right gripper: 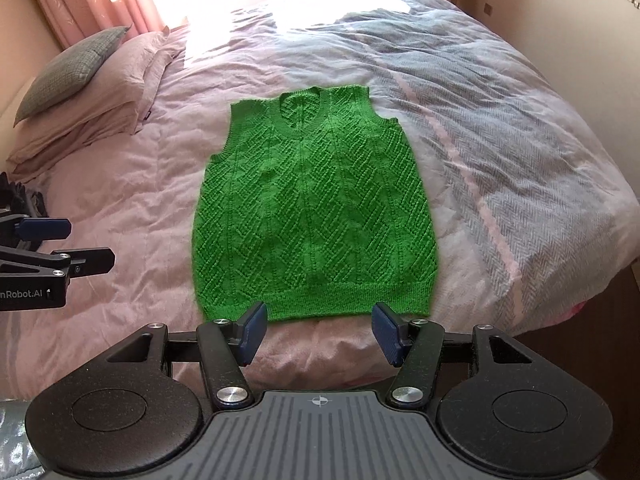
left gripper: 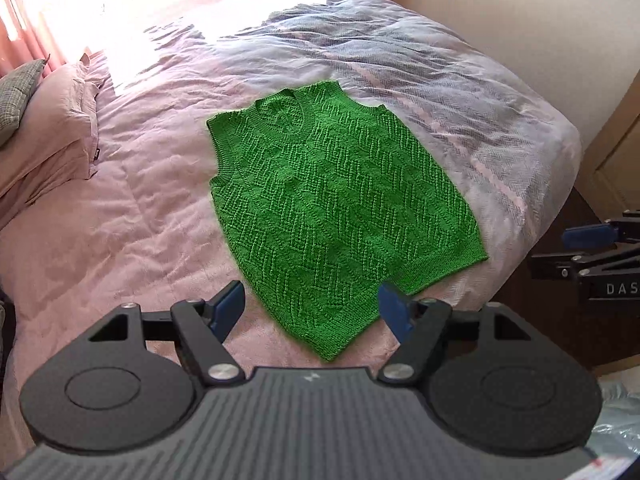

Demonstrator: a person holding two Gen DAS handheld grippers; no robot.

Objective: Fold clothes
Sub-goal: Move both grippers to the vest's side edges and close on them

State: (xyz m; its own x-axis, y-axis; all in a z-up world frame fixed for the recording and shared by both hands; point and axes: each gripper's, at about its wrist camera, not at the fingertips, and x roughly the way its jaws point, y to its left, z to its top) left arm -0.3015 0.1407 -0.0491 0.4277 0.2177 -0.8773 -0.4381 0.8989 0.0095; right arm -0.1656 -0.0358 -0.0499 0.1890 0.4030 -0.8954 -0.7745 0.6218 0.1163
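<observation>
A green knitted sleeveless vest lies spread flat on the bed, neck towards the window and ribbed hem towards me. My left gripper hovers open above the hem's near corner, with nothing between its blue pads. My right gripper stands open just short of the middle of the hem, also holding nothing. Each gripper shows at the edge of the other's view: the right gripper's blue pad at the far right, the left gripper's blue pad at the far left.
The bed has a pink duvet and a grey herringbone throw on its right half. Pink pillows and a grey cushion lie at the left. A bright window with pink curtains is behind; a wall borders the right.
</observation>
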